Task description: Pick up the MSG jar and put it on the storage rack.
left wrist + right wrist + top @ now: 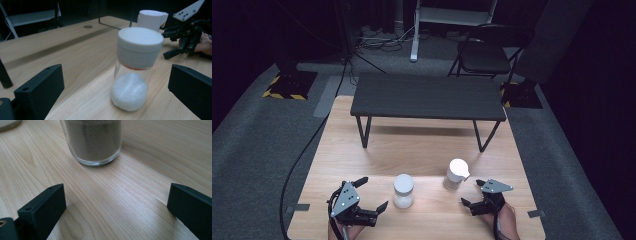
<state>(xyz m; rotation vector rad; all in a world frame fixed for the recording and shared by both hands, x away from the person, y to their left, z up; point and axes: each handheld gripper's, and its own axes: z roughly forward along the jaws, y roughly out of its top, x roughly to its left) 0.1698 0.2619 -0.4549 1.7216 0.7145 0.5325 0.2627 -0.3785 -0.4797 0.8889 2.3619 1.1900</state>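
Plainly unlabelled: white-capped jar (135, 70) before wide left tongs (116, 97), glass shaker (93, 141) before wide right tongs (116, 216).

My high view looks down the surface (362, 150); both finger cameras sit low, sharing the jar (136, 67) ahead.

left gripper (371, 193): near left, jaws spread wide, pointing right and slightly far, held low | right gripper (473, 192): near right, jaws wide apart, pointing left | both hands at near edge, nothing gripped
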